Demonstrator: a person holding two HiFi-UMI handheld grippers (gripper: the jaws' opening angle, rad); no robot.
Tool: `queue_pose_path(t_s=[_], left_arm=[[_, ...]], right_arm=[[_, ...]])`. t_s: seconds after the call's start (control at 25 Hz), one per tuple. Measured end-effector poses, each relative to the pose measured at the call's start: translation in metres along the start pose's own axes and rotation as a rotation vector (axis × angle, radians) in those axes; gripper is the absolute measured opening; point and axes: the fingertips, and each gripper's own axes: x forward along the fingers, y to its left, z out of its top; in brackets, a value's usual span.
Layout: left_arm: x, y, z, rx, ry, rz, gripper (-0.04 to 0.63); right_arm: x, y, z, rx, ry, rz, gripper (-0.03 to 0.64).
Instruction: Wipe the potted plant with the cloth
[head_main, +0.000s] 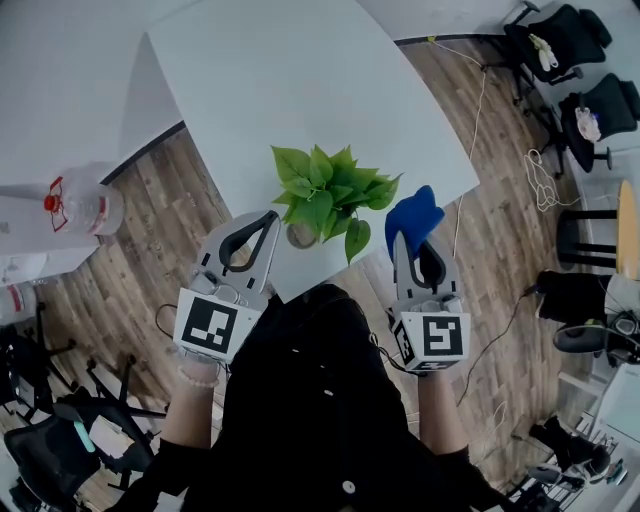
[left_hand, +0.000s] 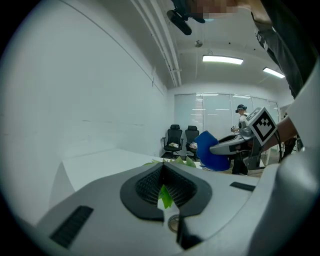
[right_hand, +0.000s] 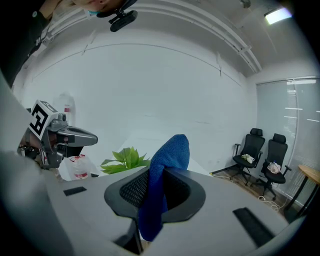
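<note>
Potted plant (head_main: 330, 195) stands at the near edge of the white table (head_main: 300, 80), its small pot (head_main: 300, 236) holding broad green leaves. The left gripper (head_main: 273, 214), jaws clenched, sits just beside the foliage, a leaf showing in its slit. The right gripper (head_main: 414, 246) clamps the blue cloth (head_main: 413, 212) near the plant's other side. Broad white tabletop stretches beyond.

Left gripper (head_main: 271, 215) fingers shut; right gripper (head_main: 403, 245) fingers clamped on cloth (head_main: 413, 215); both pointing forward.
</note>
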Motion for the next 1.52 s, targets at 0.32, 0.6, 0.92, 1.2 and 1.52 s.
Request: queue_pose_path(t_s=[0.32, 0.6, 0.92, 1.2, 1.52], left_arm=[[0.005, 0.007, -0.025, -0.012, 0.042, 0.023, 0.014], [0.014, 0.008, -0.052, 0.029, 0.099, 0.043, 0.015], [0.021, 0.002, -0.085, -0.001, 0.208, 0.06, 0.174], [0.036, -0.024, -0.12, -0.085, 0.293, -0.033, 0.303], [0.056, -0.033, -0.151, -0.186, 0.308, -0.02, 0.318]], right_arm=[[0.015, -0.016, -0.034, -0.005, 0.066, 0.03, 0.084], [0.032, -0.028, -0.057, -0.006, 0.105, 0.081, 0.084], [0.051, -0.032, -0.077, -0.016, 0.14, 0.168, 0.084], [0.069, -0.041, -0.102, -0.05, 0.174, 0.241, 0.084], [0.09, -0.036, -0.116, -0.085, 0.182, 0.339, 0.084]])
